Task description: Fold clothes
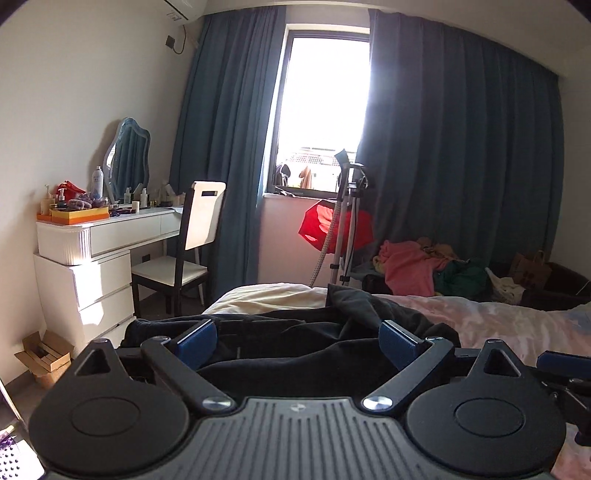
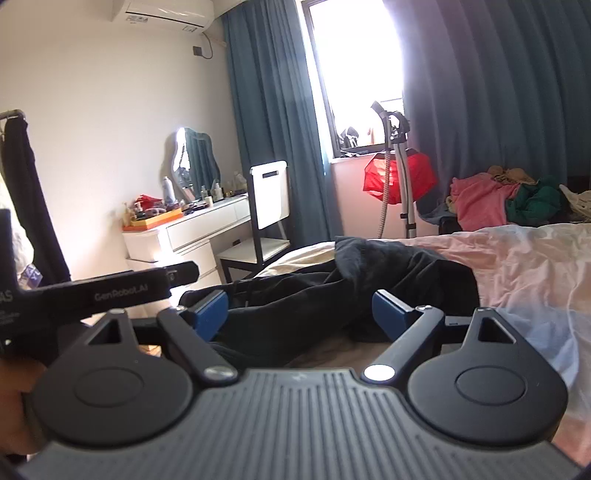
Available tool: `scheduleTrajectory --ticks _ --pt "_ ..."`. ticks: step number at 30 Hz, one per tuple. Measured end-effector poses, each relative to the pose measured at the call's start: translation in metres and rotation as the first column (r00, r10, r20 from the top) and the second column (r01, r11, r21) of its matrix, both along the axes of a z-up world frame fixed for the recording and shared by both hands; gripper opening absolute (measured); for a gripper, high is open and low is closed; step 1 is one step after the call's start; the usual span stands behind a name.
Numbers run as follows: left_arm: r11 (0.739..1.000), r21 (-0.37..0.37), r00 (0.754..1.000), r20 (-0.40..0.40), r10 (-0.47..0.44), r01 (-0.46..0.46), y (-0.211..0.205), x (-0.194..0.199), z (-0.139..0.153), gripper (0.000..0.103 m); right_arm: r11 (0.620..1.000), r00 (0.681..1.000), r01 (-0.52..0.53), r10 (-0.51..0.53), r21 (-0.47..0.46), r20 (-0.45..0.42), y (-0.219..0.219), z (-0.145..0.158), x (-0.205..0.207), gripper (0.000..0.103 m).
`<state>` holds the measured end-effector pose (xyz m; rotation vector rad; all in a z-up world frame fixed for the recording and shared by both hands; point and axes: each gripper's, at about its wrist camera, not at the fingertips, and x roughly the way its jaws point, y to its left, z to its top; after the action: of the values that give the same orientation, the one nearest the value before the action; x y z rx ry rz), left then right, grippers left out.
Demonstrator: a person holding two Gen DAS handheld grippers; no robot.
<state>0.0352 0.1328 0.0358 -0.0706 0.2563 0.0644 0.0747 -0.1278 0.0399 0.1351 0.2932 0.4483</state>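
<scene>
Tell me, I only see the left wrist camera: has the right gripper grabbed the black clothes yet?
Observer: No. The right gripper is open, and the black garment lies on the bed in front of its fingers, not pinched.
Operator: What's way over on the left of the room, past the white drawers?
Observer: Dark clothing hangs from a rail at the far left edge of the right wrist view.
Operator: I see just a corner of a white box high on the wall. What is it?
Observer: An air conditioner. Its whole front shows in the right wrist view.
</scene>
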Motion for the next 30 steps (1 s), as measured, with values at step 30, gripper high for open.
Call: scheduleTrajectory --ticks 30 --pt "0.999 0.049 0.992 -0.126 0.023 -0.017 -0.042 0.019 -0.102 0.098 0.977 0.977 0.211 -0.210 0.027 -0.018 -0.088 -0.073 -0.016 0.087"
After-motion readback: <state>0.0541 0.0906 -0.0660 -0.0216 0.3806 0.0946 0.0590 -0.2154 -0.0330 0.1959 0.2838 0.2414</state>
